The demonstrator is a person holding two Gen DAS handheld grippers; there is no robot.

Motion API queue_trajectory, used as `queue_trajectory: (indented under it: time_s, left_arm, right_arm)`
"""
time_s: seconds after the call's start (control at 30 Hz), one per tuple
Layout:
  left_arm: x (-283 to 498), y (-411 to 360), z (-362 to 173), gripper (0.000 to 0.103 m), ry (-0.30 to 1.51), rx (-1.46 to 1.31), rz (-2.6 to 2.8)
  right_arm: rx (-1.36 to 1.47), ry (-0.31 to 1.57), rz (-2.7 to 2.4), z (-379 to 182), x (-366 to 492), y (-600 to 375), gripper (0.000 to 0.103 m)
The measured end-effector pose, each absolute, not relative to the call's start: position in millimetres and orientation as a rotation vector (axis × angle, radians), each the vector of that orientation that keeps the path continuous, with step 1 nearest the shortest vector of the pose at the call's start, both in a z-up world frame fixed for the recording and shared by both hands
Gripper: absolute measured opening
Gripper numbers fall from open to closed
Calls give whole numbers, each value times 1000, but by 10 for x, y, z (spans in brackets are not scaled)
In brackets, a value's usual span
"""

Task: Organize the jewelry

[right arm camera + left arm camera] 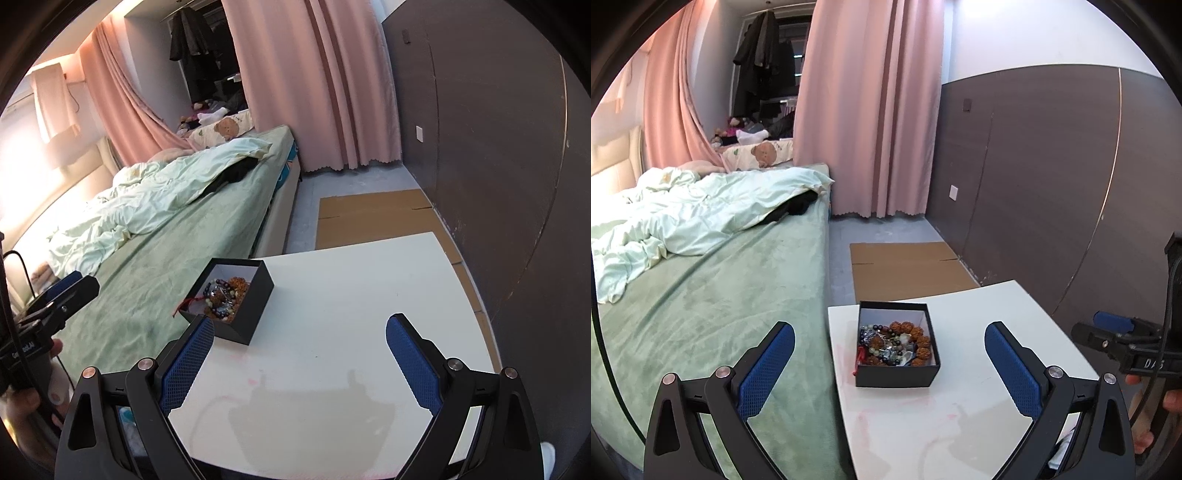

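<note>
Each claw (pixel 889 369) is black plastic with two blue, mesh-textured fingers (pixel 767 369) and silver round screws at the pivots. The right claw (pixel 300 363) matches it. At far right a black cable runs beside white lettering.

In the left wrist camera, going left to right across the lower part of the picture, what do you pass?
Green bed → left gripper's own left finger → black box of beads on the white table → its right finger → the right gripper at the edge.
</note>
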State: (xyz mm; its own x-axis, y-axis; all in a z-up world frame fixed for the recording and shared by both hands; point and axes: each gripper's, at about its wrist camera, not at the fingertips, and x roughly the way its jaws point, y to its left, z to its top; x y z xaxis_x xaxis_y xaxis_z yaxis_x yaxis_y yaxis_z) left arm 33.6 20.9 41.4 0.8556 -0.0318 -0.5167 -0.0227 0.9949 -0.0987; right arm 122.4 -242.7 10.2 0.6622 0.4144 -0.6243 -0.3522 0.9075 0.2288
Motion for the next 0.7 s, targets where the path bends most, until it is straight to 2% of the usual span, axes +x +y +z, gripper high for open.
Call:
queue_trajectory:
  time_s: [0.7]
  left_arm:
    - [297,213,404,103,532,-99,-17]
  right_arm:
    - [125,725,421,75,1208,-2477,95]
